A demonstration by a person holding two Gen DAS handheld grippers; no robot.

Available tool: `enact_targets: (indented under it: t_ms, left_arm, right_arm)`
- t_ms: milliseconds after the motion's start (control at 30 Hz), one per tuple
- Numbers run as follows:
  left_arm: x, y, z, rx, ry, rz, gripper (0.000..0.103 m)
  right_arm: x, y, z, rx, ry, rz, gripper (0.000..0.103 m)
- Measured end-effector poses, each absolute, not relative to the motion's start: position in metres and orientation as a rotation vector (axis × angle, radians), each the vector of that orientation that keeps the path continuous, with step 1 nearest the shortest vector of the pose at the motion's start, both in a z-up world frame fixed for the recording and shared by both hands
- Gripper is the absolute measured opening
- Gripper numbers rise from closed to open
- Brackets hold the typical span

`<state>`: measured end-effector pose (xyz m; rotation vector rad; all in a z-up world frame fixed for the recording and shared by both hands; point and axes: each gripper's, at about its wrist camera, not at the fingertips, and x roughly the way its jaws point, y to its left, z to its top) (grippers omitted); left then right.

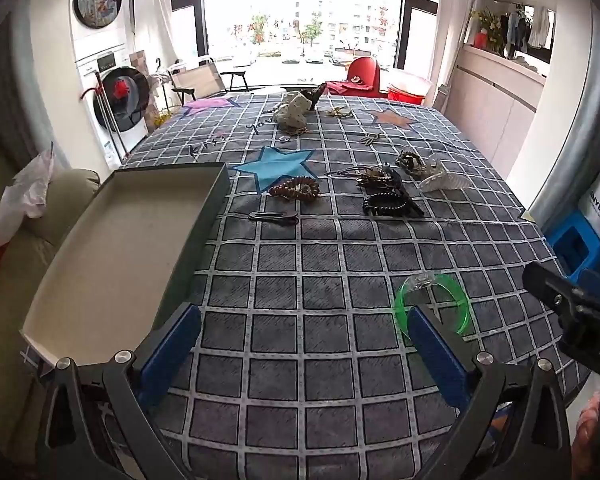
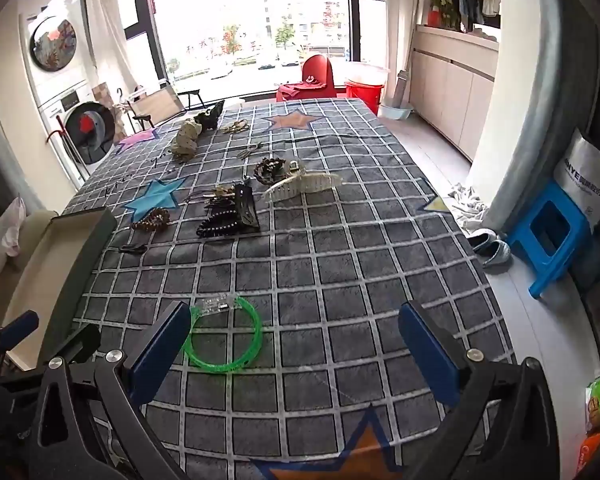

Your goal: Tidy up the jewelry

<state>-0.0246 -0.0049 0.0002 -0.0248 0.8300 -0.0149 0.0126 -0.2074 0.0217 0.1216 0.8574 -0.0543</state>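
Both hand-held grippers were held over the near edge of the table [image 1: 340, 264], angled downward. On the left hand-held gripper [image 1: 304, 320] the blue pads [image 1: 172, 344] were spread fully apart with nothing between them; only checked tablecloth showed in the gap. The right hand-held gripper [image 2: 296, 320] was likewise released, jaws wide and grasping nothing.

A green bangle [image 2: 224, 336] lay flat on the cloth near the front of the table. Being a ring, it had no long axis; a clear tag [image 2: 216, 304] sat at its far rim. From the right wrist view, the bangle lay just beside the left pad [image 2: 160, 344], which covered its near-left edge. From the left wrist view, the same bangle [image 1: 432, 304] lay partly behind the right pad.

An open shallow box [image 1: 124, 256] stood at the left edge of the table, its long axis running from the near side toward the window.

Farther back lay the remaining pieces, grouped mid-table:
- a dark flat hair clip [image 1: 274, 216], long axis across the table, just beside the box;
- a brown beaded bracelet [image 1: 296, 190];
- a black coiled hair tie [image 1: 384, 204];
- a clear claw clip [image 2: 304, 188], long axis across the table;
- a spotted fabric scrunchie [image 1: 290, 114] near the far edge.
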Motion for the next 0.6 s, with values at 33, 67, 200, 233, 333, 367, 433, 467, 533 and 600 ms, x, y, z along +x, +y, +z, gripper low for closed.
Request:
enact_targets:
  t_ms: [33, 67, 200, 233, 333, 367, 433, 467, 533, 600]
  left_arm:
    - [-0.030, -0.003, 0.003, -0.031, 0.819, -0.019, 0.103]
    - [-0.032, -0.004, 0.007, -0.025, 0.819, -0.019, 0.103]
    - [-0.025, -0.003, 0.004, -0.010, 0.829, -0.017, 0.103]
    - [-0.025, -0.002, 0.003, -0.012, 0.834, -0.014, 0.103]
    - [-0.028, 0.002, 0.001, -0.026, 0.839, -0.007, 0.103]
    - [-0.028, 0.002, 0.001, -0.030, 0.839, -0.005, 0.103]
    - [-0.030, 0.004, 0.002, -0.033, 0.841, 0.001, 0.103]
    - [-0.031, 0.004, 0.002, -0.032, 0.841, 0.004, 0.103]
    - [-0.032, 0.004, 0.002, -0.031, 0.840, 0.008, 0.103]
    - [-0.031, 0.004, 0.002, -0.030, 0.841, 0.011, 0.103]
  right_arm:
    - [0.015, -0.208, 0.022, 0.125, 0.865, -0.056, 0.103]
    - [0.017, -0.208, 0.022, 0.129, 0.871, -0.057, 0.103]
    - [0.005, -0.215, 0.023, 0.146, 0.830, -0.058, 0.103]
    - [0.005, -0.212, 0.023, 0.134, 0.837, -0.064, 0.103]
    - [0.004, -0.208, 0.017, 0.130, 0.840, -0.071, 0.103]
    - [0.003, -0.207, 0.015, 0.128, 0.839, -0.072, 0.103]
    - [0.002, -0.206, 0.015, 0.127, 0.839, -0.070, 0.103]
    - [0.001, -0.205, 0.015, 0.127, 0.839, -0.069, 0.103]
    - [0.000, -0.204, 0.015, 0.125, 0.839, -0.068, 0.103]
    - [-0.001, -0.204, 0.016, 0.124, 0.838, -0.068, 0.103]
